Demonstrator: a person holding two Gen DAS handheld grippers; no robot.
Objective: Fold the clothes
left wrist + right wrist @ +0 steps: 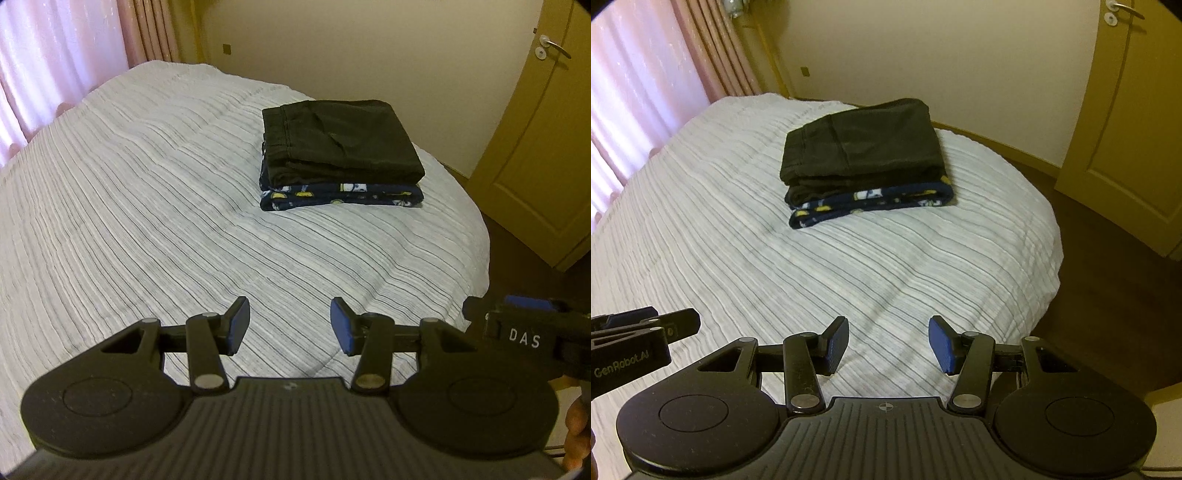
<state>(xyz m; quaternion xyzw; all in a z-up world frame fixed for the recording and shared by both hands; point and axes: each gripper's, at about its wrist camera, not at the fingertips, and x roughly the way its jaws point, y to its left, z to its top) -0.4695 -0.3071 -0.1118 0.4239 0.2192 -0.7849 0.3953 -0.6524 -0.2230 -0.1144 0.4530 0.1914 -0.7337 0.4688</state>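
Both your jaws stand parted with nothing between them: the left gripper and the right gripper each carry two ribbed blue pads on black plastic fingers, hanging over the bed. Its cover is a pale, ridged fabric with thin grey stripes. Two folded garments sit stacked on the bed, toward its far edge near the door: a black garment, smooth and roughly square, on top of a navy printed garment with yellow and white motifs. Pink pleated curtains hang beyond the bed.
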